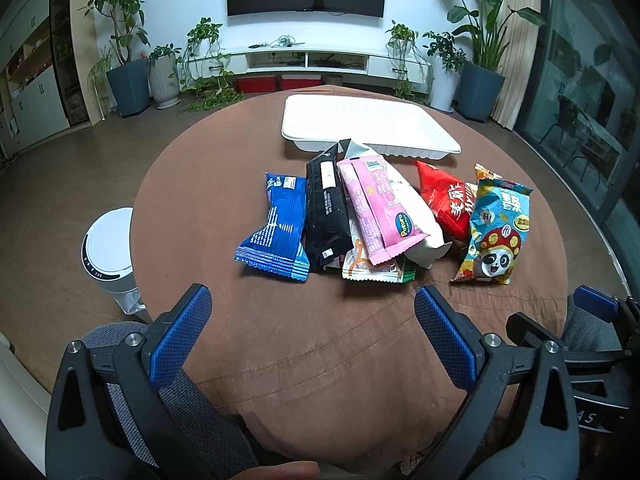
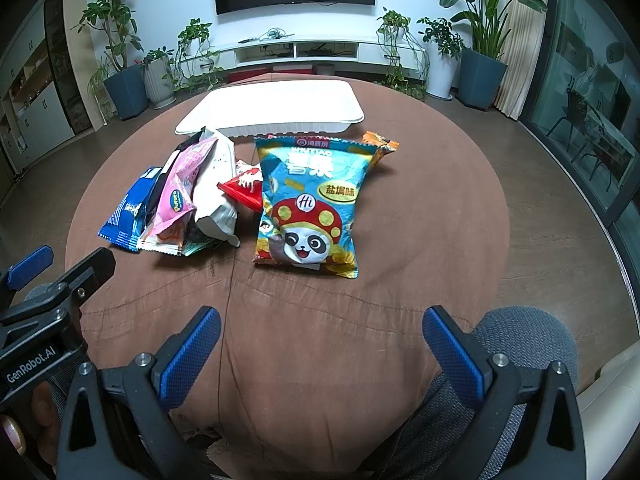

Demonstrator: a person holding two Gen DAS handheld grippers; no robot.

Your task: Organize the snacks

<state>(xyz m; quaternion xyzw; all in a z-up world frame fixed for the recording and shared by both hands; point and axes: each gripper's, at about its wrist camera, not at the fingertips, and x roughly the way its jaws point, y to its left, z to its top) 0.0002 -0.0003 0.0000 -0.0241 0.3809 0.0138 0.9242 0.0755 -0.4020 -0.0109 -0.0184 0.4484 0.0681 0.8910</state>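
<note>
Both grippers, left (image 1: 314, 336) and right (image 2: 322, 356), fingers spread and empty, near a snack pile (image 1: 360, 216); lift the panda bag (image 2: 310, 208) first into the far tray (image 2: 280, 108)

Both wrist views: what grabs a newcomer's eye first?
The heap of bright snack packets at the middle of the round brown-clothed table, above all the blue panda-print chip bag lying at the heap's right end. Behind the heap sits an empty white rectangular plastic tray. Nearest the cameras, the open left gripper and open right gripper hover over bare cloth, holding nothing.
</note>
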